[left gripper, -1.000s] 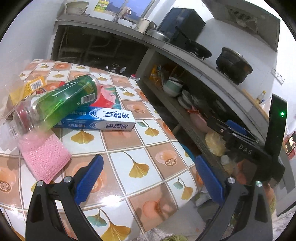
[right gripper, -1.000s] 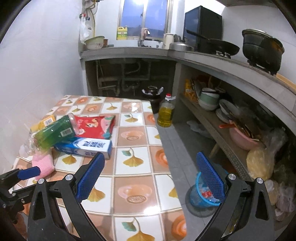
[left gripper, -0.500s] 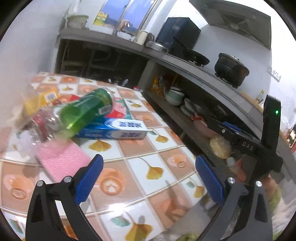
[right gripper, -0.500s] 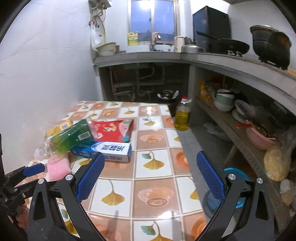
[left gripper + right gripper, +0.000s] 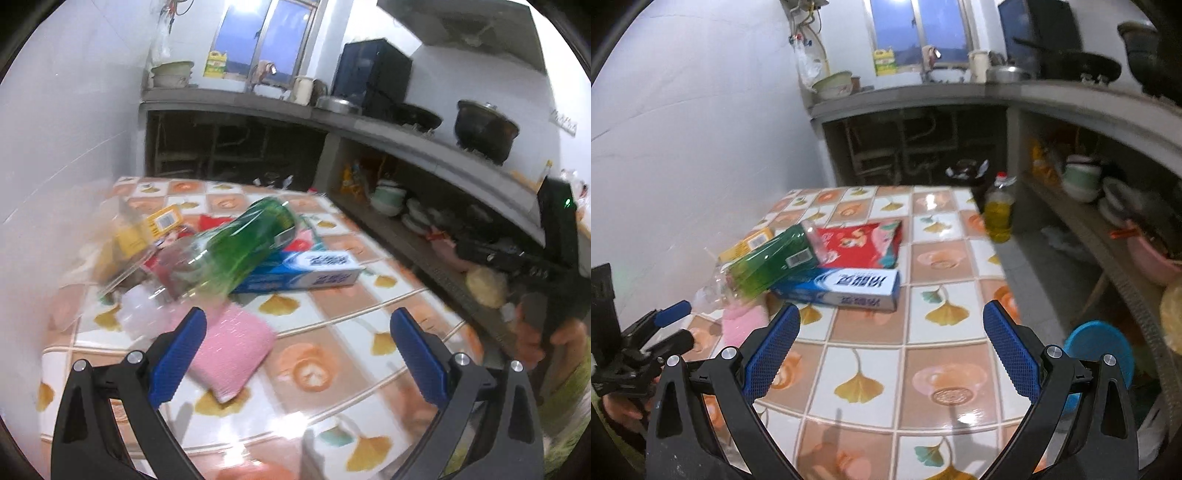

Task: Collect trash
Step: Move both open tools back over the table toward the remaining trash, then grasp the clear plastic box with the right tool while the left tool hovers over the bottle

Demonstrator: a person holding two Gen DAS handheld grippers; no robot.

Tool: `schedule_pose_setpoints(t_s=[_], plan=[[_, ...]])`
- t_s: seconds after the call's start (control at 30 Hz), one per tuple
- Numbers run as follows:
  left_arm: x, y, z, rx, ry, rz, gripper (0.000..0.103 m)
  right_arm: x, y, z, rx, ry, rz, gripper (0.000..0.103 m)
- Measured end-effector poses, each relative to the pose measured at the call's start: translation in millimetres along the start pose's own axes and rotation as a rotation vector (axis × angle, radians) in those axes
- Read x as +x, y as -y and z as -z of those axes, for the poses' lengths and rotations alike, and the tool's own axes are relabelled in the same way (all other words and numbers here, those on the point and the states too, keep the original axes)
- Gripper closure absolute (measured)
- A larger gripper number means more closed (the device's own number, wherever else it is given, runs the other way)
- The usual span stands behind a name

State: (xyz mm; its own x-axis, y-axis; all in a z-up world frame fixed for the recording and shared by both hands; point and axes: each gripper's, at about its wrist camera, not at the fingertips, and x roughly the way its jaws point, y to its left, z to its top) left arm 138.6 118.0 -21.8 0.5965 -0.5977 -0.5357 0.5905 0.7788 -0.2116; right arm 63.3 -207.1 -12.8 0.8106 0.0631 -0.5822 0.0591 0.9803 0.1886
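Observation:
Trash lies in a heap on the tiled table [image 5: 938, 354]. A green plastic bottle [image 5: 243, 243] [image 5: 772, 260] leans on a blue and white box [image 5: 303, 273] [image 5: 846, 286]. A red snack bag [image 5: 860, 243] lies behind them, a yellow box [image 5: 147, 230] [image 5: 748, 243] at the left and a pink cloth [image 5: 229, 350] [image 5: 742, 321] in front. My left gripper [image 5: 295, 354] is open and empty, just short of the cloth; it also shows in the right wrist view [image 5: 665, 328]. My right gripper [image 5: 892, 347] is open and empty above the table's front part.
A blue bin [image 5: 1099, 347] stands on the floor right of the table. A bottle of yellow oil [image 5: 999, 210] stands on the floor past the table's far right corner. Shelves with bowls [image 5: 388, 195] and a counter with pots [image 5: 484, 129] run along the right. A white wall is at the left.
Both grippers have drawn back and turned left, so the trash heap sits more central in both views. The trash has not moved. Both grippers stay open.

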Motion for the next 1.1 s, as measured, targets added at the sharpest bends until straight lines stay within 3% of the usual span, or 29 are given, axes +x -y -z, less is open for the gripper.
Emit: schedule_pose_setpoints(t_s=[0.33, 0.63, 0.93, 1.1], plan=[[4.9, -18.0, -0.7, -0.016, 0.012, -0.071, 0.005, 29.2, -7.4, -2.5, 0.047, -0.097, -0.159, 0.008], [2.5, -28.5, -34.4, 0.000, 0.100, -0.108, 0.005, 37.8, 0.0, -1.3, 0.126, -0.140, -0.233, 0.008], [-9.4, -61.3, -55.1, -0.077, 0.140, -0.256, 0.006, 37.4, 2.2, 0.3, 0.126, -0.146, -0.241, 0.009], [-13.9, -61.2, -46.7, 0.007, 0.125, -0.371, 0.008, 38.8, -0.9, 0.4, 0.118, -0.152, -0.249, 0.009]])
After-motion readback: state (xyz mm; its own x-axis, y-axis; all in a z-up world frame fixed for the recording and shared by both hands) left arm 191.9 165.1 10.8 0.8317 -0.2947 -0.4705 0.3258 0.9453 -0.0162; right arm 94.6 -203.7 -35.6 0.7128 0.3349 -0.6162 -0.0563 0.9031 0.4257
